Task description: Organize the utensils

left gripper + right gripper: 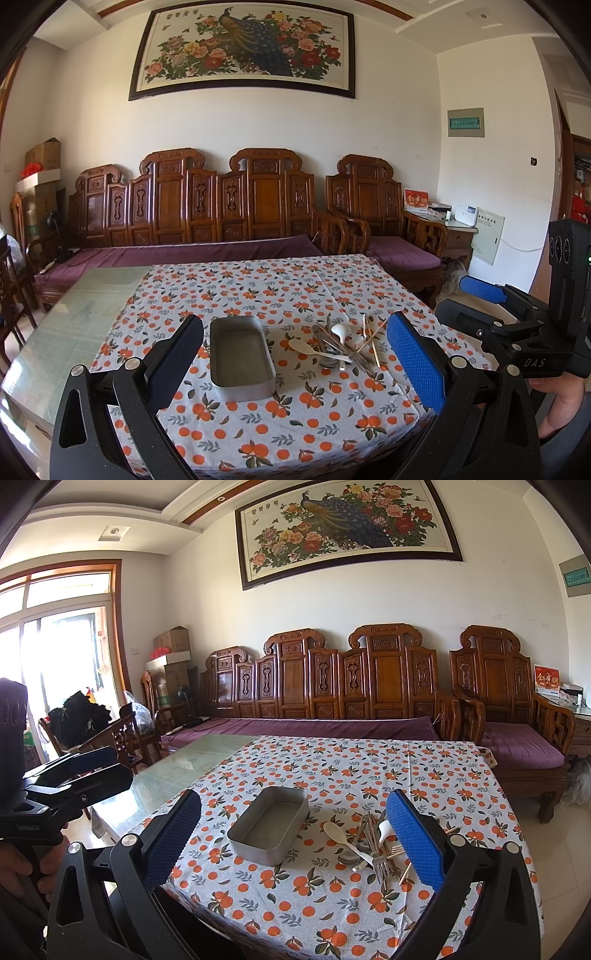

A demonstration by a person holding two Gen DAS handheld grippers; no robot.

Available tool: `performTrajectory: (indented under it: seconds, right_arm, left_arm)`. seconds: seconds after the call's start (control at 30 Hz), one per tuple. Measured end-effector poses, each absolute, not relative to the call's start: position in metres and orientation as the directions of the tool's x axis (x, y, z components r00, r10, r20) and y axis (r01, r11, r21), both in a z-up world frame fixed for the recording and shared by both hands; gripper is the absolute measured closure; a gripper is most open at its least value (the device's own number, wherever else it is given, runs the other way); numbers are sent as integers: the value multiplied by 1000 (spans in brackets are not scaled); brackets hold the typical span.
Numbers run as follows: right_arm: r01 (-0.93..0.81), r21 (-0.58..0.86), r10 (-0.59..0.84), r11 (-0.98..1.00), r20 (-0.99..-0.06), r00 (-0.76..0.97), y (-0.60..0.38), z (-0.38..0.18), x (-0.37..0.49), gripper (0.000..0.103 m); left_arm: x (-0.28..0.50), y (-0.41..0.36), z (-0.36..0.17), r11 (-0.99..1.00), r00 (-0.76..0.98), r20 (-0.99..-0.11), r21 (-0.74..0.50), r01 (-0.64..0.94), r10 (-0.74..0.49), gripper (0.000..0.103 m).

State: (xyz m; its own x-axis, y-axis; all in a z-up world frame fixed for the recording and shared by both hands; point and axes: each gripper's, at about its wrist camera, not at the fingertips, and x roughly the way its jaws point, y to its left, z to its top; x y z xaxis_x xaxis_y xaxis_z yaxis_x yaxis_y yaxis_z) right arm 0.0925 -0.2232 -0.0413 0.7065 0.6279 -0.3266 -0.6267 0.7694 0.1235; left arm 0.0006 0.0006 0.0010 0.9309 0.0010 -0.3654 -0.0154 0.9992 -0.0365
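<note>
An empty grey metal tray (242, 356) (271, 823) lies on the orange-patterned tablecloth. Right of it is a heap of utensils (343, 345) (373, 843): white spoons, metal forks and wooden chopsticks. My left gripper (295, 363) is open and empty, held above the near part of the table, with the tray between its fingers in view. My right gripper (295, 843) is open and empty too, above the near edge; it also shows at the right of the left wrist view (484, 291). The left gripper shows at the left of the right wrist view (92, 771).
The tablecloth (258, 288) covers the right part of a glass-topped table (74, 314). A carved wooden sofa with purple cushions (221, 221) stands behind the table, an armchair (388, 229) to its right. A wooden chair (122, 731) stands at the left.
</note>
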Motion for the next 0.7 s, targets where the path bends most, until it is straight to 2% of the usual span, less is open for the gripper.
performTrajectory:
  seconds: [0.7]
  right_arm:
    - [-627,122,628,770,-327,707,-223,-41,92,3]
  left_arm:
    - [-1,0,0,999,931,-365,-36,-14,0,7]
